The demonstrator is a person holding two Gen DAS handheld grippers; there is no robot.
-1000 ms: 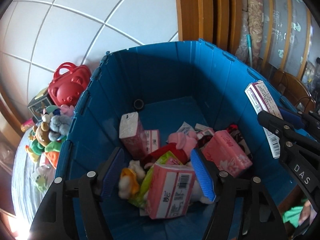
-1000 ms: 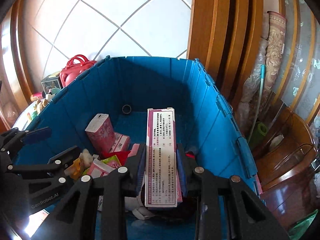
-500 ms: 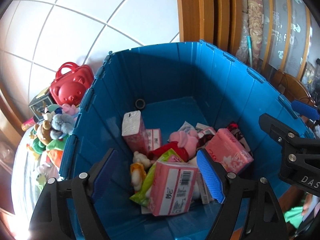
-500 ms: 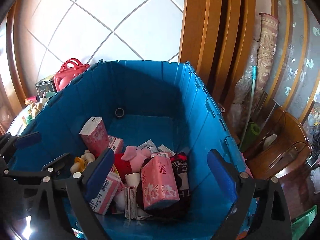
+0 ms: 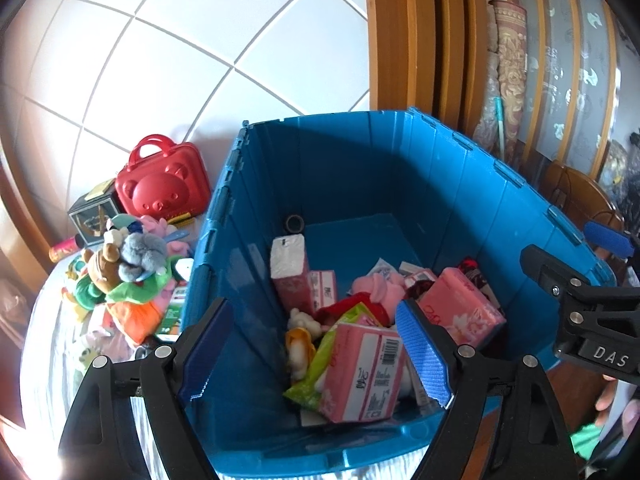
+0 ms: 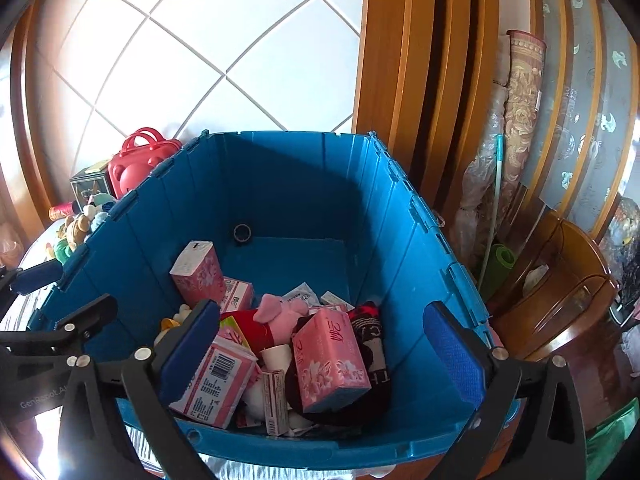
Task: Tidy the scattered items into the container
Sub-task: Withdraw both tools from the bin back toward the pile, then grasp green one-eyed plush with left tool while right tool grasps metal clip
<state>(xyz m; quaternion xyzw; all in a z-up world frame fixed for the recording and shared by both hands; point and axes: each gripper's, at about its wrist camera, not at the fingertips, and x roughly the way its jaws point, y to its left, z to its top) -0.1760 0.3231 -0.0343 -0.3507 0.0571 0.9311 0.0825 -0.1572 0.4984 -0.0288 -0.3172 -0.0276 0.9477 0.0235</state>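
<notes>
A blue bin point(image 5: 480, 208) fills the middle of both views and holds pink tissue packs point(image 5: 360, 368), a pink plush point(image 6: 280, 310), a dark sock and a narrow box point(image 6: 274, 400) lying near its front wall. My left gripper point(image 5: 312, 348) hovers open over the bin's near left corner with nothing between its fingers. My right gripper point(image 6: 322, 348) is open and empty above the bin's near edge point(image 6: 320, 444). Left of the bin lies a pile of plush toys point(image 5: 124, 272) on the pale cloth.
A red bear-faced case point(image 5: 162, 186) and a dark box point(image 5: 92, 216) stand behind the toy pile by the tiled wall. A wooden door frame point(image 6: 400, 60), a rolled rug point(image 6: 520, 100) and a wooden chair point(image 6: 560, 288) crowd the right side.
The right gripper opened and let go of the long narrow box, which now lies in the bin. Both grippers have drawn back from the bin, and the left one has spread wider.
</notes>
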